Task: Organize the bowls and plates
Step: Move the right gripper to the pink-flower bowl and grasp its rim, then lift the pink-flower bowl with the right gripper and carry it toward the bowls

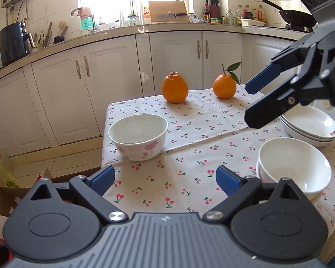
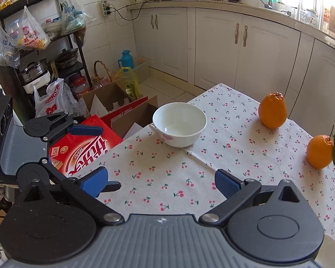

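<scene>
A white bowl with pink flowers [image 1: 138,136] stands near the table's left edge; it also shows in the right wrist view [image 2: 179,124]. A second white bowl [image 1: 293,167] stands at the right, close to my left gripper's right finger. Behind it sits a stack of shallow white plates [image 1: 310,127]. My left gripper [image 1: 165,178] is open and empty, low over the cloth between the two bowls. My right gripper [image 2: 160,182] is open and empty above the table; it also shows in the left wrist view [image 1: 249,102], hovering over the plates.
Two oranges [image 1: 174,87] [image 1: 225,86] stand at the far side of the cherry-print tablecloth [image 1: 189,156]. Cardboard boxes and a red carton [image 2: 87,147] crowd the floor left of the table. Kitchen cabinets [image 1: 176,55] run behind.
</scene>
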Demonstrator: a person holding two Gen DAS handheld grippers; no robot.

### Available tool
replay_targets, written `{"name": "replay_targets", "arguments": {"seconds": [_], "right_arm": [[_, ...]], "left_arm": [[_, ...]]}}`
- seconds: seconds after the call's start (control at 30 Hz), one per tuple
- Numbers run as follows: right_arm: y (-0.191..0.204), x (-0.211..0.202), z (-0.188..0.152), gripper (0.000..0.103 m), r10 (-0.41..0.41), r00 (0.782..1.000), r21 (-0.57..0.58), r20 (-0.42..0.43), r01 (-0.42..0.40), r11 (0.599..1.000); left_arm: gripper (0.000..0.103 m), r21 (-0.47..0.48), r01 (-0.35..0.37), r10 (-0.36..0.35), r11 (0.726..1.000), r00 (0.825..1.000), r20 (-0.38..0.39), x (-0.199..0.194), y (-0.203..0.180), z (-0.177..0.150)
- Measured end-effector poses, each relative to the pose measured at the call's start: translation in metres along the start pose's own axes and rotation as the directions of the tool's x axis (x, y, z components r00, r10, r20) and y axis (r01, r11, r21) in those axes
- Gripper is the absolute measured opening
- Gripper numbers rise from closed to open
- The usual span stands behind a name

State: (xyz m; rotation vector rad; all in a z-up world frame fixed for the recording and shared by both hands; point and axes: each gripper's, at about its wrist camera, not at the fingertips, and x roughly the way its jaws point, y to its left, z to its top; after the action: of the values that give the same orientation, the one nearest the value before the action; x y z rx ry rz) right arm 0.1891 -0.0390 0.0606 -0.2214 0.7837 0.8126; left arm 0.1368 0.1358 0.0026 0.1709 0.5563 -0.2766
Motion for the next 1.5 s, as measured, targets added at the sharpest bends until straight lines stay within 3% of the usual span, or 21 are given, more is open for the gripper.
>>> {"name": "replay_targets", "arguments": {"seconds": [0.2,0.63,1.0,1.37,1.5], "right_arm": [[-0.015,0.029,0.034,0.103,0.026,0.999,0.014,-0.031,-0.025,1.000],[-0.063,0.107,0.080,0.101,0.089,0.985,0.099,-0.149,-0.074,0.992],[-0.088,0.164,0.090,0.083,0.149,0.967,0.179,-0.206,-0.112,0.977],[-0.092,0.185,0.092,0.066,0.170,0.960,0.199,-0.220,-0.126,0.972],[-0.092,0.187,0.092,0.065,0.176,0.960,0.203,-0.220,-0.132,0.970]], "left_arm": [[0.097,-0.013,-0.018,0.018,1.000,1.000,-0.005,0.028,0.019,0.007],[0.097,-0.050,0.019,-0.020,0.999,1.000,-0.018,0.084,0.046,0.015],[0.096,-0.064,0.042,-0.044,0.997,0.999,-0.026,0.116,0.054,0.017],[0.094,-0.049,0.056,-0.057,0.997,0.998,-0.031,0.122,0.054,0.018],[0.093,-0.046,0.061,-0.062,0.997,0.998,-0.032,0.123,0.054,0.019]]}}
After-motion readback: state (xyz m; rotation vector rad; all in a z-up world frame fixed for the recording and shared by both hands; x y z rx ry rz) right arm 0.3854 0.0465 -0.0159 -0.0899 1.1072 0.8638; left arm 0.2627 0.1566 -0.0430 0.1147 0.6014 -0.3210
